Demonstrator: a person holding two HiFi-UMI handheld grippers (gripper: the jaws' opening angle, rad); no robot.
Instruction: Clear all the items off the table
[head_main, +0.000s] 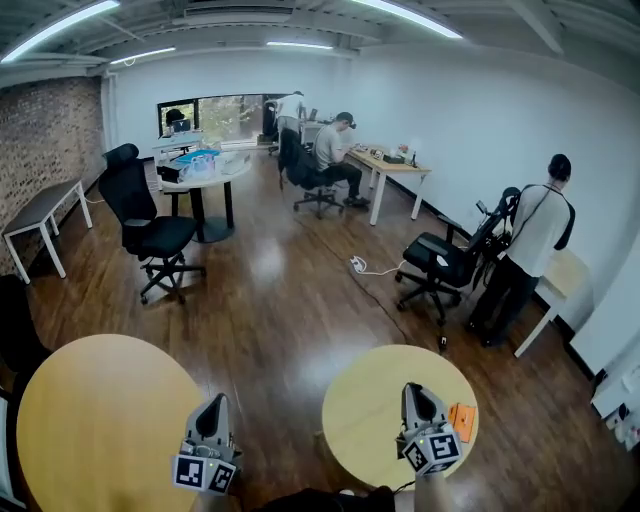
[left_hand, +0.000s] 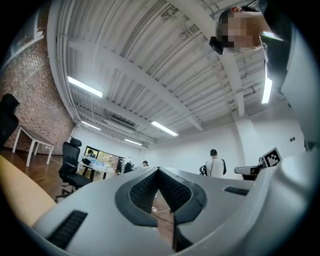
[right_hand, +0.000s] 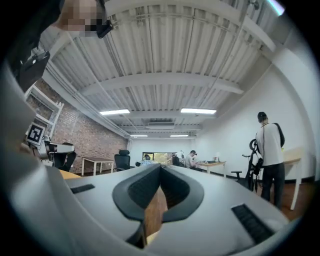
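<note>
A flat orange object (head_main: 462, 418) lies at the right edge of the small round pale-wood desk (head_main: 365, 410), just right of the right claw (head_main: 413, 392), the nearer one. It is closed and empty. Its long axis is too small to tell. The left claw (head_main: 214, 405), likewise closed on nothing, hangs beside the larger round desk (head_main: 100, 420). No containers show on either.

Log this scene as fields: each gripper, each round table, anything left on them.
Left gripper: shut, empty
Right gripper: shut, empty, above the right table
Left round light-wood table: nothing on its visible part
Right round light-wood table: one item left
Flat orange item: near that table's right edge, untouched; kind unclear
</note>
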